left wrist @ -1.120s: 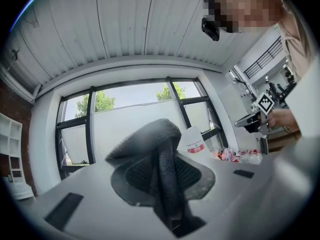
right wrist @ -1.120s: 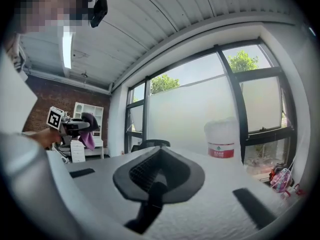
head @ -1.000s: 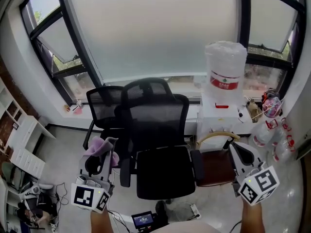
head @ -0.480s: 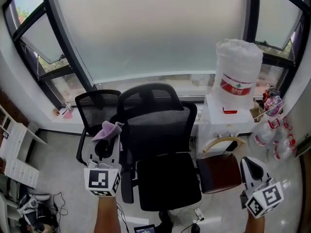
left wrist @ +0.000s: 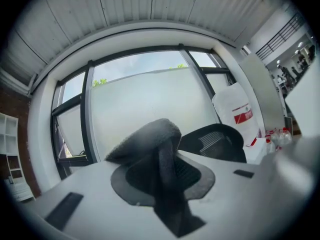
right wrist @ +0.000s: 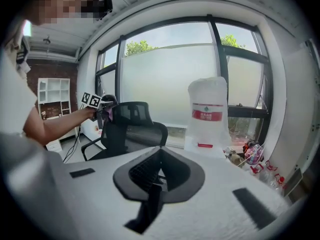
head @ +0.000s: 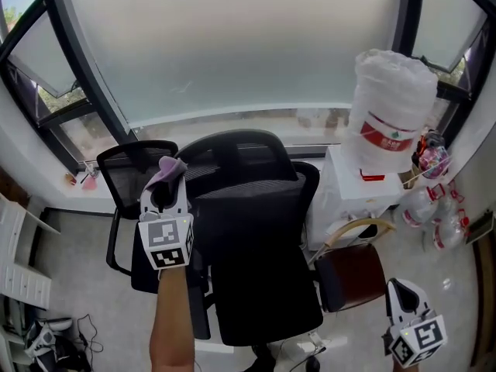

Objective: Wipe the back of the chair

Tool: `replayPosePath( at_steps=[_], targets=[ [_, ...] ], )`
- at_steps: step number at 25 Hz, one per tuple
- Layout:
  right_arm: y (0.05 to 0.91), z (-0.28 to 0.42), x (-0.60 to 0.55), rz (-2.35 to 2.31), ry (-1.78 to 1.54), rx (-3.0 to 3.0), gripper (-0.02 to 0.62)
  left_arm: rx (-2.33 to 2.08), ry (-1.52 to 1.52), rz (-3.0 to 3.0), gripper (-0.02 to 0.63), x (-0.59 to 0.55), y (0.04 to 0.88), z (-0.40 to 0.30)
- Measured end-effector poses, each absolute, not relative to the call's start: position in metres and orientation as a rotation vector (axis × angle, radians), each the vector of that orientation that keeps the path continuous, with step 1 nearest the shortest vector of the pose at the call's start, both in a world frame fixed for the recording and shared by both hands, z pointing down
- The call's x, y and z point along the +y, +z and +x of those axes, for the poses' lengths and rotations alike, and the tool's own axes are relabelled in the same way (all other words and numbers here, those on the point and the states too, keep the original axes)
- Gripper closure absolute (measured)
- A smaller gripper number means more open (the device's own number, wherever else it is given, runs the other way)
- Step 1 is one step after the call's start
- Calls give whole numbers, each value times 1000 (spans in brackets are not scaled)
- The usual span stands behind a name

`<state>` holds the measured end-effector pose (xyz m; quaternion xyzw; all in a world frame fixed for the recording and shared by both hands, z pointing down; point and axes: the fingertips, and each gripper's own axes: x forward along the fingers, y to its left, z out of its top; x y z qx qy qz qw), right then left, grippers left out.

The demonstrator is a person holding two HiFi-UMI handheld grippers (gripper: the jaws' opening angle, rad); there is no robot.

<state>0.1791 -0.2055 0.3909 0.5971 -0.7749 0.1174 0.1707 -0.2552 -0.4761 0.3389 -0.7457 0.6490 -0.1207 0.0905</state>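
My left claw [head: 164,194] pinches the purple cloth [head: 170,167] at 9 o'clock of the chair back [head: 256,208], near its top edge. I'd press the cloth flat and sweep across, then downward. My right claw [head: 404,304], pressed together and empty, hangs at 5 o'clock.

Frosted window [head: 232,45], grey floor [head: 66,231], white shelving [head: 17,281]

The chair [head: 260,231] stood before the window [head: 232,45]. A second chair [head: 132,178] stood just behind it, to its left. The water dispenser [head: 364,188] stood to its right, with a bottle [head: 391,111] on top and a stool [head: 353,276] in front. The left gripper [head: 164,183], with a cloth [head: 170,167] between its jaws, was at the left edge of the chair's upper back. The right gripper [head: 404,291] was low, right of the stool.
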Motion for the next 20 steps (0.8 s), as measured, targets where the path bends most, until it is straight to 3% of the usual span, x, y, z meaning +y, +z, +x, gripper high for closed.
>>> replayPosePath(
  at_steps=[8, 16, 20],
  targets=[
    [412, 191, -200, 1725, 379, -2123, 600, 1949, -436, -2246, 525, -525, 374, -230],
    [425, 212, -182, 1748, 404, -2050, 601, 1611, -397, -2496, 525, -552, 387, -44],
    [427, 218, -178, 1762, 417, -2022, 600, 1635, -298, -2539, 526, -547, 379, -25]
  ],
)
